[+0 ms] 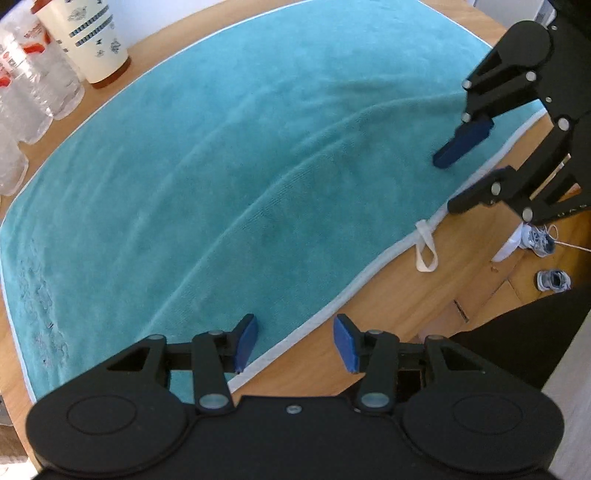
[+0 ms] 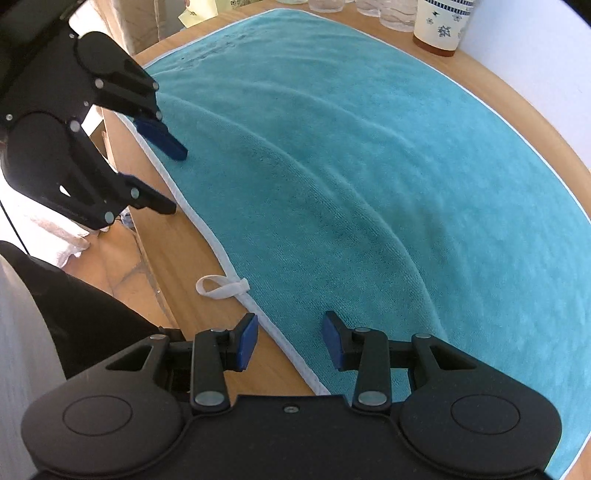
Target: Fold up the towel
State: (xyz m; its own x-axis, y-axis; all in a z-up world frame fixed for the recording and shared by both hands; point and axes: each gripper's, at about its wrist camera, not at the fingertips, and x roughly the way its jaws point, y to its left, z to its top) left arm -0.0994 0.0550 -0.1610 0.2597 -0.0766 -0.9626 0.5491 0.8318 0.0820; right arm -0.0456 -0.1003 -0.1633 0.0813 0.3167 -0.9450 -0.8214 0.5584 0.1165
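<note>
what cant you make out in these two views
- Near towel corners: both views, hidden under each gripper's own black body.
- Bottles and cup: tops cut off by the left wrist view's edge.
- Right gripper lower pad: left view, behind its black finger.

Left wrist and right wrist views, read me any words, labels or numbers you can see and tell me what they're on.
No text can be read.
Cup: blue patterned bands and motifs, no legible words.
Bottles: red labels, too blurred.
Yellow paper: marks too small.
Towel: no print.
</note>
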